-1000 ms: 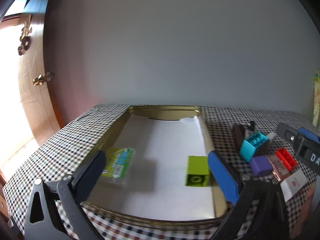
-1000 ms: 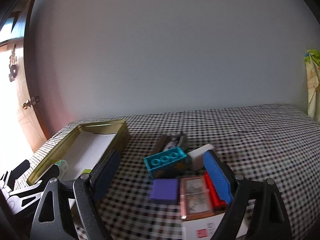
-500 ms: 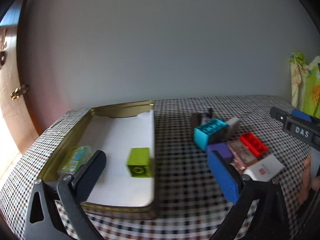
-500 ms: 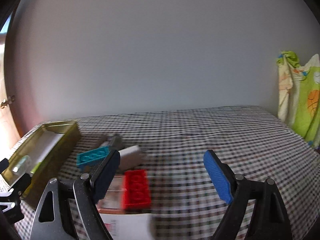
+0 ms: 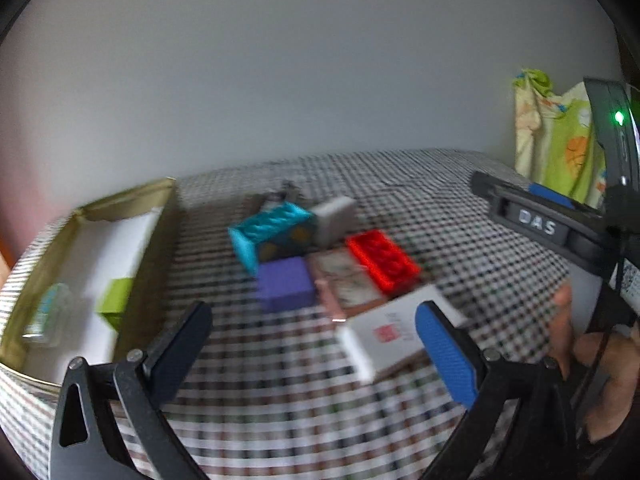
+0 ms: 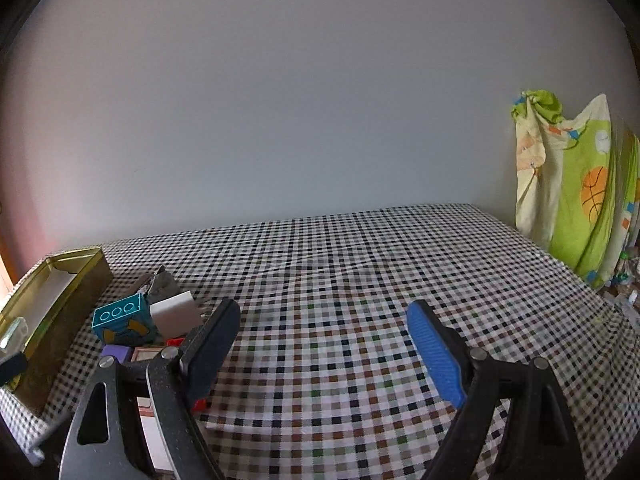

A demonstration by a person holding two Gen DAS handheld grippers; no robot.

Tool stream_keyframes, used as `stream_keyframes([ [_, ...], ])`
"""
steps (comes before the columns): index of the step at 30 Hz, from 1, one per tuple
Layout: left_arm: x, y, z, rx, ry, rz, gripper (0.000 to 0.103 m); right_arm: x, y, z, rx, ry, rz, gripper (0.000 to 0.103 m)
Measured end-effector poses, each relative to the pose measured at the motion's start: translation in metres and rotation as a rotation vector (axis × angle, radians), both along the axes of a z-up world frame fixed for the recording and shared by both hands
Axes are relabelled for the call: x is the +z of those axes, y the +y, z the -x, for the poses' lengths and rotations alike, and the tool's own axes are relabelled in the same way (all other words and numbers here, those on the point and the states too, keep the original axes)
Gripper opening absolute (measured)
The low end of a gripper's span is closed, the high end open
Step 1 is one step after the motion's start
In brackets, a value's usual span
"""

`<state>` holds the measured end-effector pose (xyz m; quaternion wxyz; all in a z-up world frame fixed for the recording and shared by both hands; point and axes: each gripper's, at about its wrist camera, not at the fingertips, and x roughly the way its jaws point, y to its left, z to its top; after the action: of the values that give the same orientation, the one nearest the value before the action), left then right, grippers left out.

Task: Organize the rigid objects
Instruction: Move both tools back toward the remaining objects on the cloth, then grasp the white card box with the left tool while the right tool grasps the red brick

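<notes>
While hovering over the checked tablecloth (image 5: 400,208), left gripper (image 5: 312,344) gaping wide and holding nothing, facing the heap at the cloth's middle: teal block (image 5: 272,228), purple block (image 5: 285,282), red brick (image 5: 382,258), white box (image 5: 384,334), small framed picture (image 5: 346,280). Sitting by the left edge, gold tin (image 5: 120,204) already holding a green block (image 5: 116,300) and a small packet (image 5: 48,312). Probably choosing the next piece; calling for lowering onto one block, squarely, then closing.

Over bare cloth toward the right edge, right gripper (image 6: 324,344) gaping wide too, gripping nothing, heap lying beyond its left jaw.
</notes>
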<state>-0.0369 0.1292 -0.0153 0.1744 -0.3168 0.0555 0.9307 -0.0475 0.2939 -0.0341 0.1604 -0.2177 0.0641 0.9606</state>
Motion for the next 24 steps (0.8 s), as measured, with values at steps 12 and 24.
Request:
stream_keyframes([
  [12, -0.026, 0.06, 0.024, -0.035, -0.232, -0.005, 0.103, 0.0, 0.018, -0.003, -0.039, 0.005, 0.094, 0.087],
  [24, -0.028, 0.022, 0.024, 0.014, -0.269, -0.1, 0.089, -0.004, 0.025, -0.002, 0.009, -0.045, 0.124, 0.087],
])
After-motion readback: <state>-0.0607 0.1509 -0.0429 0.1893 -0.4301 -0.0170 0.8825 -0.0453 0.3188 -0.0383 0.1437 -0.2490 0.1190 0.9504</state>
